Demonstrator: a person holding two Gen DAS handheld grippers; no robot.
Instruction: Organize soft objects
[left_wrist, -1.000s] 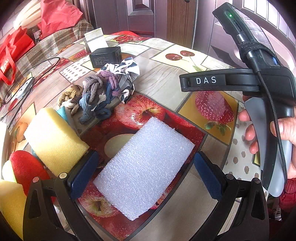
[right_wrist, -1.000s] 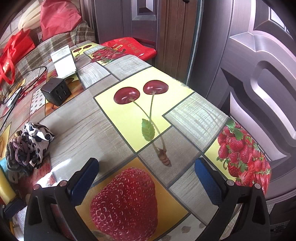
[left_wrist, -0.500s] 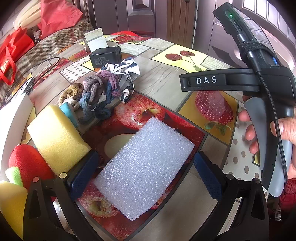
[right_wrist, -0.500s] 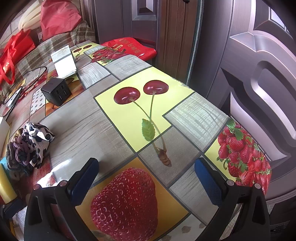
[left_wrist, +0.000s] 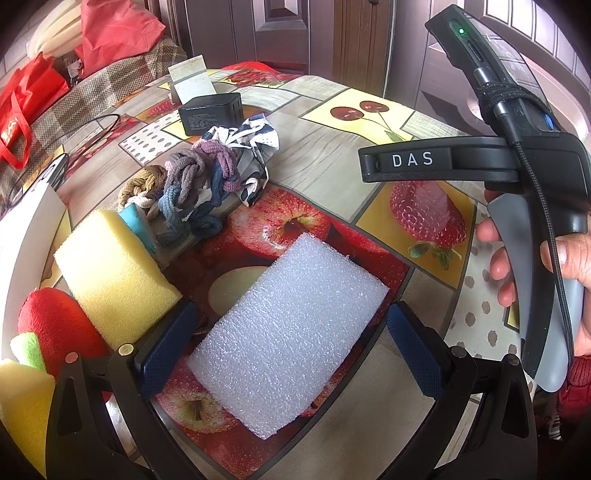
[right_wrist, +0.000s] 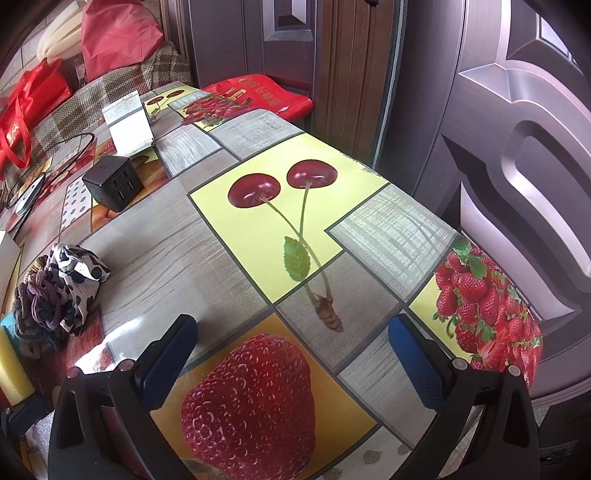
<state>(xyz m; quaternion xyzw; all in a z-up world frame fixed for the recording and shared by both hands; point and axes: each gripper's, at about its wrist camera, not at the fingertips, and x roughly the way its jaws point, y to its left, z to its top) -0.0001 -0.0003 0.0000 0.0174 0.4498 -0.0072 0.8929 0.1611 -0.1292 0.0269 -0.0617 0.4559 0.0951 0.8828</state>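
Observation:
A white foam block (left_wrist: 288, 332) lies on the fruit-print tablecloth between the wide-open jaws of my left gripper (left_wrist: 290, 341), untouched. A yellow sponge (left_wrist: 110, 273) sits just left of the left finger, with a teal piece (left_wrist: 135, 225) behind it and a red plush toy (left_wrist: 55, 325) at the far left. A pile of braided ropes (left_wrist: 188, 184) and a black-and-white cloth (left_wrist: 247, 147) lie further back; the pile also shows in the right wrist view (right_wrist: 62, 291). My right gripper (right_wrist: 291, 354) is open and empty above a printed strawberry; its body shows in the left wrist view (left_wrist: 517, 166).
A black charger cube (left_wrist: 210, 112) and a white card (left_wrist: 190, 79) stand at the back. A white panel (left_wrist: 22, 251) stands at the far left edge. Cables (left_wrist: 55, 147) lie at the back left. A dark door (right_wrist: 498, 147) is close beyond the table's right edge.
A white panel has come into the left wrist view at the far left. The view has shifted slightly, showing more of the red toy. The right gripper has stayed still.

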